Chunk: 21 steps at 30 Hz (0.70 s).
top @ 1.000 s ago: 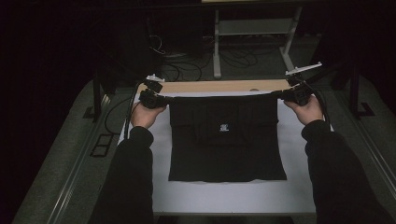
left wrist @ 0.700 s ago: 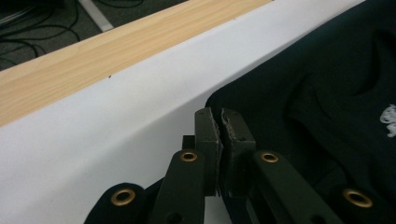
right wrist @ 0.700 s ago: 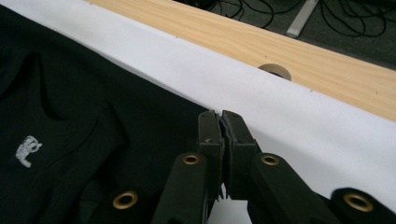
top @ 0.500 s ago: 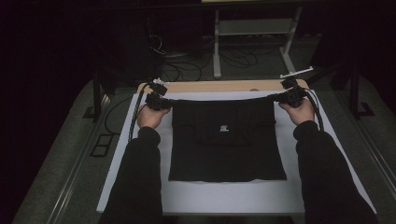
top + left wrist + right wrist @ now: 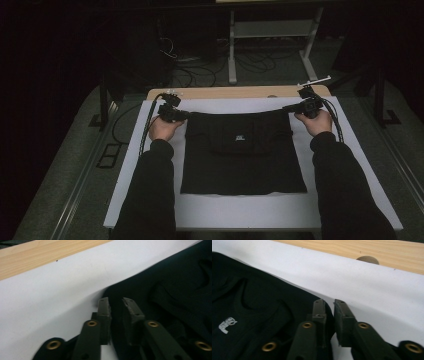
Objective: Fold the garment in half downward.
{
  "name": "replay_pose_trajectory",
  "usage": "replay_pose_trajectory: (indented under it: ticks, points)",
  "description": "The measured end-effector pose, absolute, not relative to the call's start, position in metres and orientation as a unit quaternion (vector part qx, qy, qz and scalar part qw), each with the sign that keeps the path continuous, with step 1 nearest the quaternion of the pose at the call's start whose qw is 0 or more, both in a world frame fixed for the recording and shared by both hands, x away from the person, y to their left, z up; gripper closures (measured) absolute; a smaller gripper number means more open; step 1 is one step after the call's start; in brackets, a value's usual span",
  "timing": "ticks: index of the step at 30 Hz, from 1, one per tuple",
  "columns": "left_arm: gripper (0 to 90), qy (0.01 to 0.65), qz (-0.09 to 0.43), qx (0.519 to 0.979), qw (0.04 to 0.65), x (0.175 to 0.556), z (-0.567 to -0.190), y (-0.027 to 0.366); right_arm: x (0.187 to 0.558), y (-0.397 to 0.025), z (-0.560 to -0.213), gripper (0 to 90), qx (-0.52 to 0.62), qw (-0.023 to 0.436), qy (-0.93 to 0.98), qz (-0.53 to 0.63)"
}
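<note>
Black garment (image 5: 243, 152) lies flat on white sheet (image 5: 250, 212), far edge near wood strip (image 5: 235, 92). L gripper (image 5: 176, 115) & R gripper (image 5: 300, 106) each pinch a top corner, jaws nearly together on cloth. Gripper views show jaw grip close-up; high view shows bare sheet all round. Small white logo (image 5: 227, 324), unreadable.

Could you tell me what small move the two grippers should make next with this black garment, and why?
Probably lower both corners onto the white sheet and open. The left gripper and right gripper each pinch a far corner of the black garment, whose far edge sags between them while the rest lies flat. That is a judgement only.
</note>
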<state>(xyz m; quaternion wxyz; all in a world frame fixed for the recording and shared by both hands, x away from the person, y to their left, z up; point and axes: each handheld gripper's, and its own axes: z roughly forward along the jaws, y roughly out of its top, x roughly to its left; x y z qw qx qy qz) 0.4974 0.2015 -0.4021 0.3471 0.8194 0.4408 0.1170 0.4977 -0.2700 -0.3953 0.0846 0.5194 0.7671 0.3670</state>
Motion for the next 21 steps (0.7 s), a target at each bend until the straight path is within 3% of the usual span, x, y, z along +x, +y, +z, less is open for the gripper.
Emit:
replay_pose_trajectory:
  ticks: [5, 6, 11, 21]
  points:
    - [63.2, 0.439, 0.105, 0.822, 0.347, 0.495, -0.403, 0.204, 0.496, -0.268, -0.396, 68.4, 0.516, 0.083, 0.767, 0.372]
    - [60.9, 0.439, 0.108, 0.82, 0.35, 0.494, -0.403, 0.204, 0.495, -0.265, -0.396, 61.9, 0.512, 0.085, 0.772, 0.368]
    - [42.9, 0.443, 0.093, 0.802, 0.39, 0.488, -0.395, 0.207, 0.492, -0.256, -0.392, 46.6, 0.499, 0.082, 0.776, 0.378]
    - [18.5, 0.422, 0.077, 0.792, 0.434, 0.48, -0.386, 0.202, 0.485, -0.245, -0.383, 25.5, 0.475, 0.074, 0.78, 0.401]
